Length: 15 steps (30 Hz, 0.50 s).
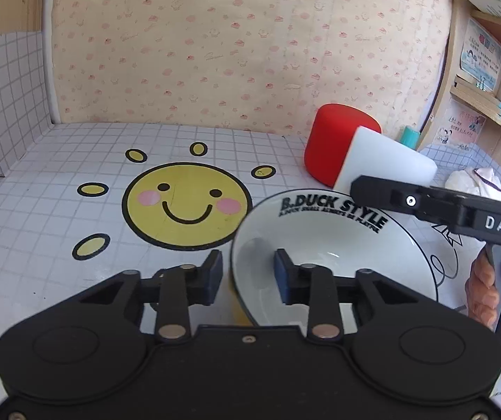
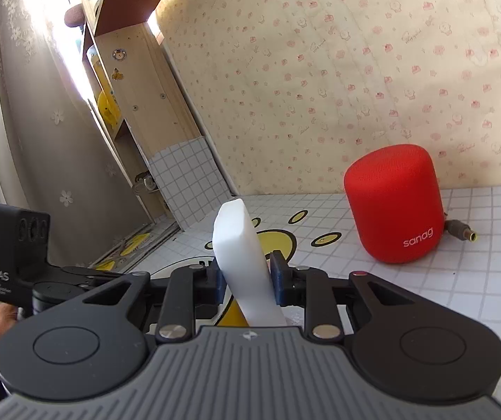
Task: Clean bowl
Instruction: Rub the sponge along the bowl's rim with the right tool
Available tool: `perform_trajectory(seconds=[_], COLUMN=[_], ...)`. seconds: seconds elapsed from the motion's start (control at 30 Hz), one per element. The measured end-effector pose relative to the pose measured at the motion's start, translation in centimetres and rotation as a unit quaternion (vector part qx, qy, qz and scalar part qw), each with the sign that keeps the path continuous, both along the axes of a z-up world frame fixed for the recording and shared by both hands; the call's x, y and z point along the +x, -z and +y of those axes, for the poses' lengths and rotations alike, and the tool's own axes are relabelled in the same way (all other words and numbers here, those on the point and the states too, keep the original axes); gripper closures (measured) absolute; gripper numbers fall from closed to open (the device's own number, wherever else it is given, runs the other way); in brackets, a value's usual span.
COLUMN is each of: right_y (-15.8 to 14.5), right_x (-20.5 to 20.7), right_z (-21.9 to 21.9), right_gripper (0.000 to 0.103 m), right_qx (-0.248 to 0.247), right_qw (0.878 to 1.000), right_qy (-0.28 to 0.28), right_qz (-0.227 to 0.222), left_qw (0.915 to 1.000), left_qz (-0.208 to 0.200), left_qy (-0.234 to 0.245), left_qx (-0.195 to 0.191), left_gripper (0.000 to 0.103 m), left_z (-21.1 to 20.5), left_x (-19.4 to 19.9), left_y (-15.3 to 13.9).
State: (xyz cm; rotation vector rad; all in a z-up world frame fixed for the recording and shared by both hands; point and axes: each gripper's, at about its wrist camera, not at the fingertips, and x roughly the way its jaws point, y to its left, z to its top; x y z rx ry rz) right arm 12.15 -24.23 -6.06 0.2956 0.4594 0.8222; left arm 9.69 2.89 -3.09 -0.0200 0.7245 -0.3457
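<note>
While my left gripper (image 1: 248, 273) pinches the tilted bowl (image 1: 334, 245) by its rim at lower centre, my right gripper (image 2: 246, 280), clamped on the white sponge (image 2: 241, 255), should press down into the hollow and wipe in circles without loosening either grip.

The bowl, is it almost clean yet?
Not yet. Both tools are ready: the left gripper pinches the bowl by its rim and tilts it up, and the right gripper holds the white sponge just above it. The sponge isn't inside the bowl, so the wiping is left.
</note>
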Motion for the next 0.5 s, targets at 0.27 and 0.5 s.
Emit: perform_trajectory(seconds=[0.27, 0.5], right_y=[-1.6, -2.0], right_x=[0.8, -0.1], right_z=[1.4, 2.1], right_gripper=[0.076, 0.076], right_qx=[-0.009, -0.028], right_qw=[1.000, 0.999], right_qy=[-0.006, -0.009], right_qz=[-0.012, -0.022], left_qw=[0.9952, 0.9886], left_qz=[0.009, 0.013], left_qy=[-0.095, -0.138], left_qx=[-0.022, -0.059], left_gripper=[0.079, 0.079], left_z=[-0.4, -0.2], left_x=[-2.1, -2.7], left_y=[0.0, 0.3])
